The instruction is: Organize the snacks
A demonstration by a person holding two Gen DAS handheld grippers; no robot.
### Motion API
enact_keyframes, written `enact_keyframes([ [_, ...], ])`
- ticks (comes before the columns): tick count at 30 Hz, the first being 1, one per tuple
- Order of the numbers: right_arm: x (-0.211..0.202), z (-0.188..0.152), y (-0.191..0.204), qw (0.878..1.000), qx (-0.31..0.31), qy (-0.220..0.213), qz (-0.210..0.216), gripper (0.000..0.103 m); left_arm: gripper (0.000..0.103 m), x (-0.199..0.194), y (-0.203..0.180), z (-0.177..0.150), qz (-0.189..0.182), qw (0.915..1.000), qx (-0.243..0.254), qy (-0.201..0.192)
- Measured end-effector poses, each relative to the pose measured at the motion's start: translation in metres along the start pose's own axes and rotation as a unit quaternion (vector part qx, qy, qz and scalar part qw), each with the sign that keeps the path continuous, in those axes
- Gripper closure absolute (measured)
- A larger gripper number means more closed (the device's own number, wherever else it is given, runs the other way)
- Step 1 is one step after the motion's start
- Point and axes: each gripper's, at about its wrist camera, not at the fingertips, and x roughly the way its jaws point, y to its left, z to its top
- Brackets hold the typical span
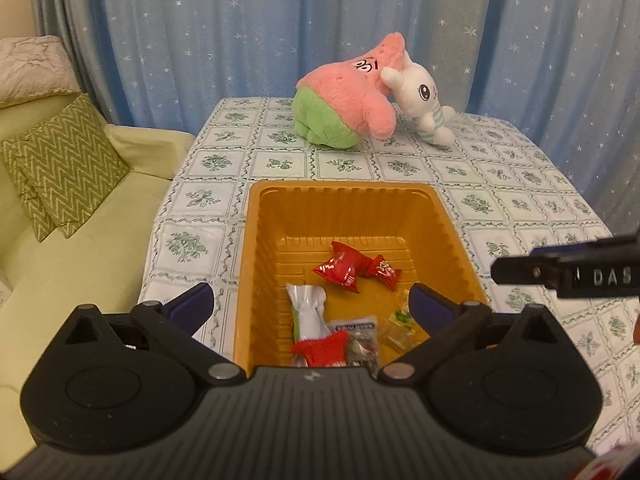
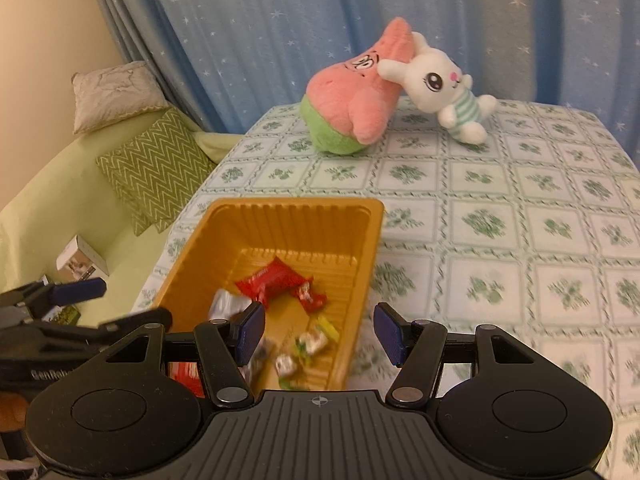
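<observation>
A glossy orange-gold plastic tray (image 1: 260,240) holds red foil snack wrappers (image 1: 340,268); beyond it, a pink-and-green plush star (image 1: 344,112), a white plush rabbit (image 1: 420,92) with green stripes, and a star-dotted blue curtain (image 1: 240,32).

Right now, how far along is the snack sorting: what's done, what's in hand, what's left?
Done: the snacks lie in the orange tray: two red packets, a white pouch and small wrapped candies. In hand: nothing; the left tongs and right tongs are both open and empty over the tray. Left: no loose snacks show on the tablecloth; only two plush toys stand there, so it looks nearly finished.
</observation>
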Motion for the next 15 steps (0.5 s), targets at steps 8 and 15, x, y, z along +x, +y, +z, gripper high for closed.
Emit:
enact_keyframes([
  [8, -0.046, -0.028, 0.002, 1.000, 0.011, -0.003, -0.004, 0.033, 0.000, -0.046, -0.016, -0.017, 0.001, 0.9999, -0.013, 0.001],
  [15, -0.093, -0.056, 0.007, 1.000, 0.003, -0.022, -0.014, 0.028, 0.000, -0.092, -0.041, -0.038, 0.009, 1.0000, -0.001, -0.004],
])
